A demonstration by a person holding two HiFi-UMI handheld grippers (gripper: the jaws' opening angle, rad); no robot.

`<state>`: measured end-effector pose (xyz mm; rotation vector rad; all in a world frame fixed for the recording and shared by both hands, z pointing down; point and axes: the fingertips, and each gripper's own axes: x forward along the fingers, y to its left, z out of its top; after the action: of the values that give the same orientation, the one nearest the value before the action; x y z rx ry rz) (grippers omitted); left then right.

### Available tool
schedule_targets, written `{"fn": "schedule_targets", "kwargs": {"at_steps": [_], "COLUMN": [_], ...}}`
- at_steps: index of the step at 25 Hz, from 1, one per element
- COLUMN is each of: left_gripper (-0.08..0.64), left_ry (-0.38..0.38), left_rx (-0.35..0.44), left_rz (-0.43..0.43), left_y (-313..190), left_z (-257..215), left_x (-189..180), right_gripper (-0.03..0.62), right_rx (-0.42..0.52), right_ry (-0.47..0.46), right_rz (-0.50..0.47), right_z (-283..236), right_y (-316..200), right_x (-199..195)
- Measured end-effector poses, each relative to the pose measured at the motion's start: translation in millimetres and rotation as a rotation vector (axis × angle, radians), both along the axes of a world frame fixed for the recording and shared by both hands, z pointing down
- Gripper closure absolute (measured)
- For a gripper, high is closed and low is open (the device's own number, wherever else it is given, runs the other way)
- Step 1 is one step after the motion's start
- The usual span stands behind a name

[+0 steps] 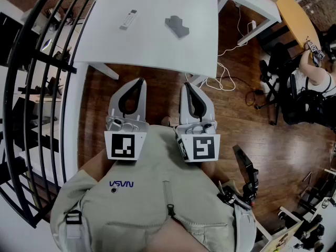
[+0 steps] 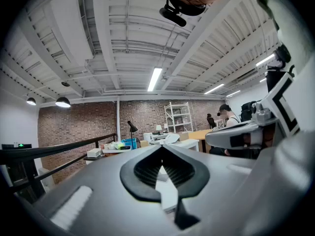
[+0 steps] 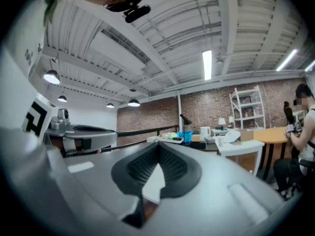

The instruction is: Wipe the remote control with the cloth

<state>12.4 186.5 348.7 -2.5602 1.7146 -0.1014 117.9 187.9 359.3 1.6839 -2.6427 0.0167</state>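
Holding both grippers shut, short of the table

The left gripper (image 1: 139,82) and right gripper (image 1: 187,85) sit side by side at the person's chest, pointing level. Each has its jaws pressed together with nothing between them. Ahead, the remote control (image 1: 128,19) lies on the white table (image 1: 157,49), with the grey cloth (image 1: 177,26) near it on the right, not touching. Both are well apart from the grippers.

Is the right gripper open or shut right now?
Shut. On the right gripper the jaws meet at their tips, nothing between them.
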Motion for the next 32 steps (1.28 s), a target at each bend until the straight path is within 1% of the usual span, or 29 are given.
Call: {"fn": "schedule_targets", "kwargs": {"at_steps": [4,9,11,15,18,21,24,27,30,32], "left_gripper": [0.555,0.555,0.555,0.554,0.554,0.554,0.554,0.555,0.555,0.554], "left_ry": [-0.007,-0.007,-0.005,0.009,0.019,0.041,0.052,0.056,0.081,0.079], "left_rx": [-0.016,-0.014,-0.021,-0.027,-0.013,-0.025,-0.017,-0.026,-0.030,-0.049], "left_rz": [-0.021,-0.044,-0.039,-0.017,0.015,0.038,0.088,0.138,0.161,0.173], "left_y": [0,-12,-23,-61,-98,-138,-173,-200,-225,-237], "left_z": [3,1,4,11,10,3,-6,-5,-2,2], "left_x": [20,25,24,16,7,-8,-23,-40,-59,-67], "right_gripper": [0.589,0.589,0.589,0.589,0.589,0.589,0.589,0.589,0.589,0.589], "right_rx": [-0.010,-0.017,-0.022,-0.039,-0.044,-0.034,-0.040,-0.056,-0.070,-0.081], "right_ry": [-0.012,-0.031,-0.036,-0.001,0.015,0.021,0.043,0.055,0.065,0.072], "right_rz": [-0.014,-0.027,-0.021,0.007,0.036,0.067,0.117,0.168,0.207,0.234], "right_z": [4,4,4,15,14,1,-7,-6,-2,-1], "right_y": [-5,-18,-29,-62,-95,-133,-162,-185,-207,-219], "right_x": [22,26,24,21,12,-4,-16,-31,-46,-48]}}
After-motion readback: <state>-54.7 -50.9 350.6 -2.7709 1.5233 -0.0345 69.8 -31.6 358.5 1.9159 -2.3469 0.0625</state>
